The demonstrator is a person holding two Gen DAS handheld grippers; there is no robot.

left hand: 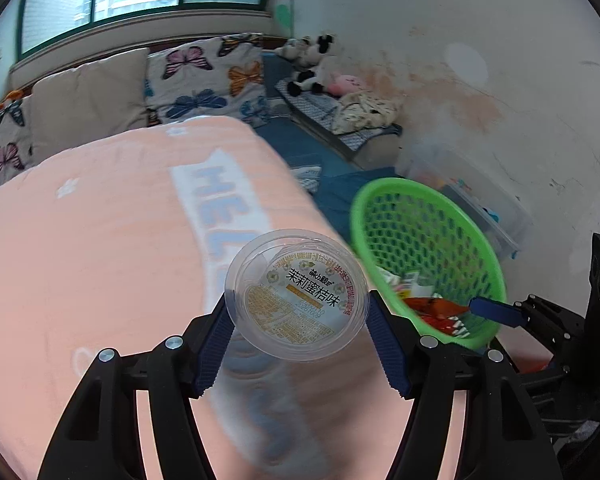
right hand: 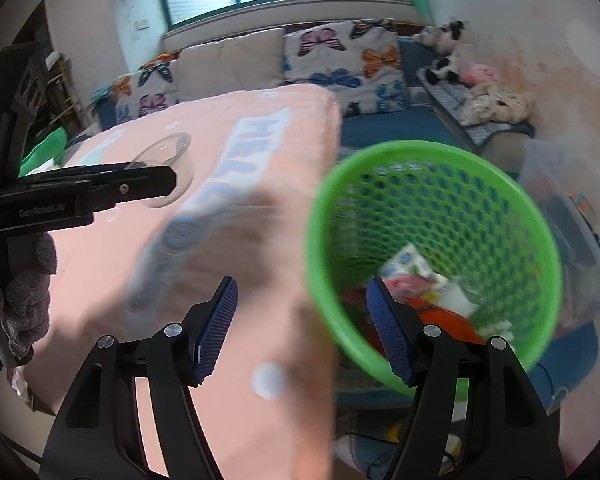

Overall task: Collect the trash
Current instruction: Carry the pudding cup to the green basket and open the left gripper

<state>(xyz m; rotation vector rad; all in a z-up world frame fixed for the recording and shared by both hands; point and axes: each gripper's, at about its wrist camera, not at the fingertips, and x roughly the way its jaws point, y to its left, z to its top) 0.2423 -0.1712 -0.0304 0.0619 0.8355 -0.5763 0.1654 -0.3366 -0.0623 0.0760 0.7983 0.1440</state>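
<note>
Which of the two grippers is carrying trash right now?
The left gripper: its blue pads clamp a clear plastic cup with a printed lid. The right gripper is open with nothing between its fingers.

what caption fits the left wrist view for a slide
Left gripper holds a clear plastic cup above the pink blanket, beside the green basket of trash.

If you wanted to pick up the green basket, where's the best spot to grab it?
Probably the smooth top rim of the green basket. It is solid and thin enough for two fingers, while the walls are holey mesh. Come from above at the near edge, one finger inside and one outside.
</note>
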